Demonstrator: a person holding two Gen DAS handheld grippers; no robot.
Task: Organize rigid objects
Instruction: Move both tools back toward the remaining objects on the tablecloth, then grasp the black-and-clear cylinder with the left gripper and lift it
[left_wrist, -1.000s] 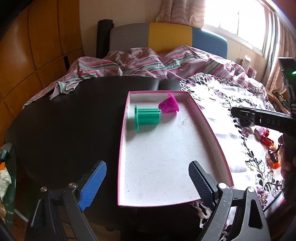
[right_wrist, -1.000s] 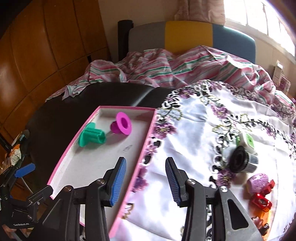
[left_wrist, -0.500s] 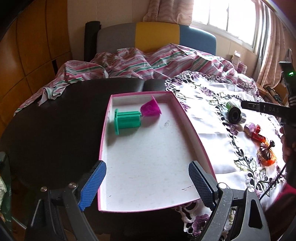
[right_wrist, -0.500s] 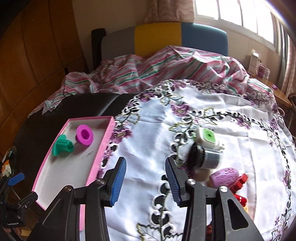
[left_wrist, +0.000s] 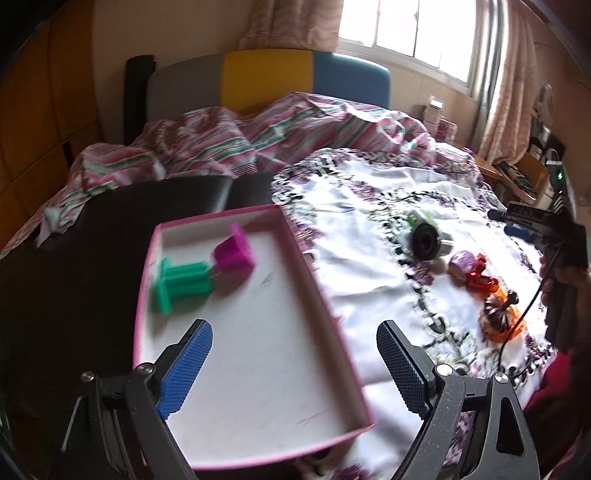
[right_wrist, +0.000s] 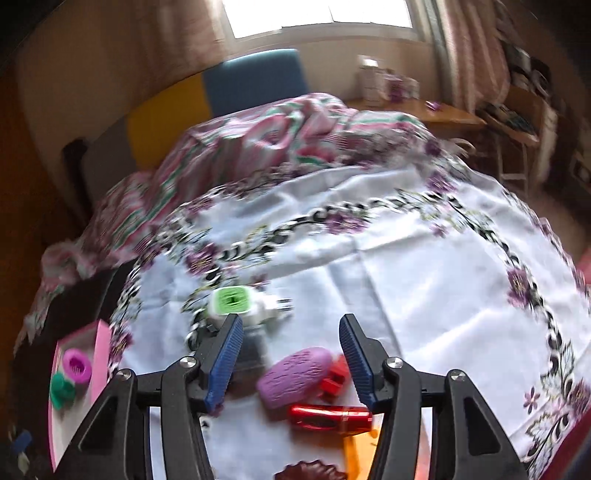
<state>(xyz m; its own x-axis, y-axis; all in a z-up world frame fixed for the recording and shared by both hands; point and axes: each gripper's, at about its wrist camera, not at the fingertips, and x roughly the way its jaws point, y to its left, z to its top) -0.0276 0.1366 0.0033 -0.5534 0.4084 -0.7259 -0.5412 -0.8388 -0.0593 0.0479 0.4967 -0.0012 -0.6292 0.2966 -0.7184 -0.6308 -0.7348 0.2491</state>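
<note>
The left gripper (left_wrist: 293, 363) hangs over the near half of a pink-rimmed tray (left_wrist: 314, 284), its blue-padded fingers spread wide and gripping nothing. At the far end of the tray lie a green flanged spool (left_wrist: 183, 284) and, just beside it to the right, a magenta spool (left_wrist: 234, 251) — the two look close to touching, though blur makes that hard to settle. The tray sits where a dark tabletop (left_wrist: 74, 258) meets a white floral cloth (left_wrist: 362, 240).

The right gripper (right_wrist: 290, 360) hovers above a cluster of small items on the cloth, fingers apart and empty. Between them, below the tips, lies a purple textured oval (right_wrist: 293, 371), touching a red piece (right_wrist: 336, 373) on its right. Nearer still is a shiny red tube (right_wrist: 330, 417), with an orange item (right_wrist: 351, 450) partly hidden under it. Farther off, just left of the gap, rests a white charger with a green face (right_wrist: 236, 302). A black cylinder (left_wrist: 426, 242) shows clearly only from the left wrist — in the right view the left finger mostly hides it.
</note>
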